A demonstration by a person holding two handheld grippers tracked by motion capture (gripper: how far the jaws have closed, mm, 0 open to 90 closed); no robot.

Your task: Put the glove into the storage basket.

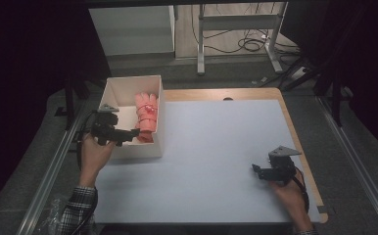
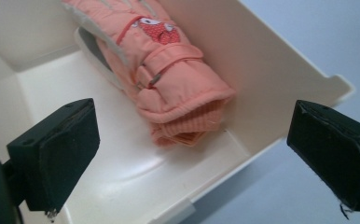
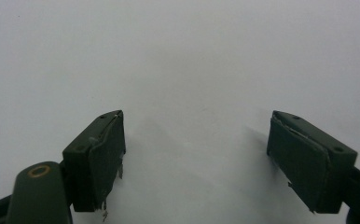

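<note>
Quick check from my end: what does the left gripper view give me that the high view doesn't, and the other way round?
Left gripper view: the glove's ribbed cuff, strap buckle and red patch close up, lying between wide-open jaws.

High view: the right gripper open over the bare table, and the person's hands.

Both: the pink glove in the white box, and the left gripper at the box.

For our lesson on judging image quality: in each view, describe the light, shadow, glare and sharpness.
High view: dark surroundings, table evenly lit, soft overall. Left gripper view: pink glove fairly sharp in the white box, a glossy sheen on the box floor, near jaws slightly blurred. Right gripper view: dim, grey, with faint shadows beside the right tool.
</note>
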